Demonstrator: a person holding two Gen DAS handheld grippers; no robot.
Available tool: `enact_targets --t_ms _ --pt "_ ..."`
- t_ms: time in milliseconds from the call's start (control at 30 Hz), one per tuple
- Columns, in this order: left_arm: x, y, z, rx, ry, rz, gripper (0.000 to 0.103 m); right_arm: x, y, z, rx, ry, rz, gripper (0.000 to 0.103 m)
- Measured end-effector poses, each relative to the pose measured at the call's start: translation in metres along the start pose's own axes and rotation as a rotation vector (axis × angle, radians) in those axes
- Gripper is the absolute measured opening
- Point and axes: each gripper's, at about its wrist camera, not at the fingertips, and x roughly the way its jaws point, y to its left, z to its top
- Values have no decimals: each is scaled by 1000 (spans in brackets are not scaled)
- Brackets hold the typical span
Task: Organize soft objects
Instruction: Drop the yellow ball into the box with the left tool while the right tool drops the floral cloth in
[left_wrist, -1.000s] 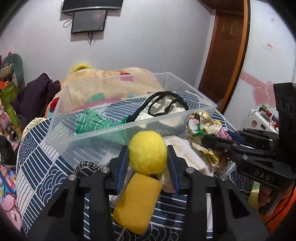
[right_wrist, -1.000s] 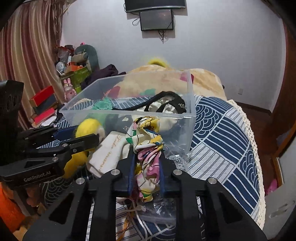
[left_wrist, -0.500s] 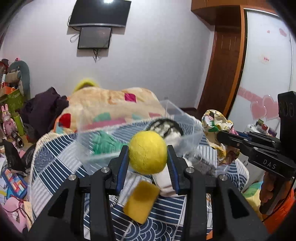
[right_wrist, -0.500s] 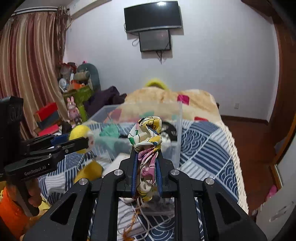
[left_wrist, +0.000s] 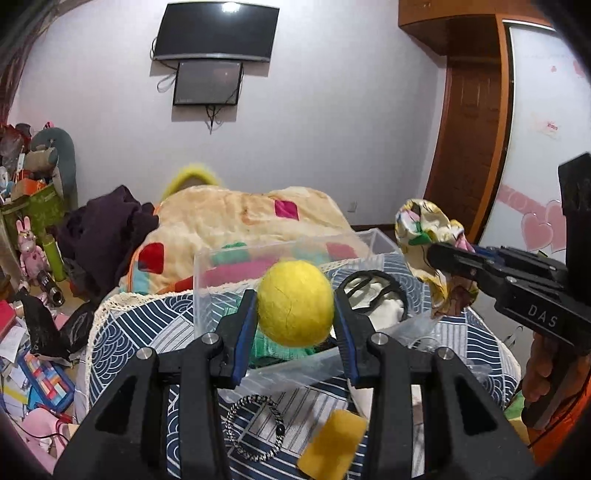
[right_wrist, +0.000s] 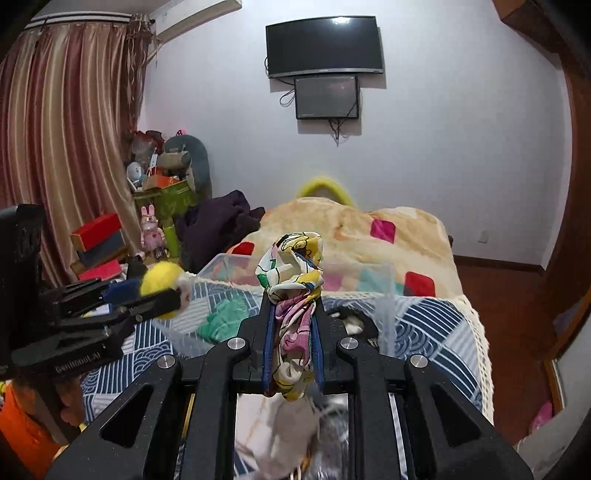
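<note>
The left gripper (left_wrist: 295, 314) is clamped on a yellow ball (left_wrist: 294, 302), both fingers pressed to its sides, and holds it in the air above the near wall of a clear bin (left_wrist: 291, 363). The right gripper (right_wrist: 292, 325) is closed nearly all the way on a bunched floral cloth (right_wrist: 293, 273), which bulges above the fingertips and hangs down between them; from the left wrist the cloth (left_wrist: 430, 243) sits off the bin's right side, raised above its rim.

Inside the bin lie a green cloth (right_wrist: 221, 321) and a white bag with black handles (left_wrist: 373, 295). In front of the bin, on the blue-and-white patterned bedspread (left_wrist: 125, 332), lie a yellow sponge (left_wrist: 332, 443) and a beaded bracelet (left_wrist: 255, 428), close together but apart.

Behind the bin a cream blanket with coloured squares (right_wrist: 369, 236) is heaped across the bed, with dark clothes (right_wrist: 221, 221) at its left. A TV (right_wrist: 325, 46) and a smaller screen (right_wrist: 327, 96) hang on the white wall. Striped curtains (right_wrist: 66, 147) and piled toys (right_wrist: 166, 173) fill the left corner; a wooden door (left_wrist: 465, 147) stands at right. Clutter covers the floor (left_wrist: 33, 376) beside the bed.
</note>
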Motion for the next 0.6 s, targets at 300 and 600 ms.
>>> enact_targets --t_ms 300,600 --pt "49 6 -7 29 112 31 40 51 3 -3 -3 117 -18 15" --pt "75 9 -13 34 186 44 40 81 3 -20 -24 257 -9 15"
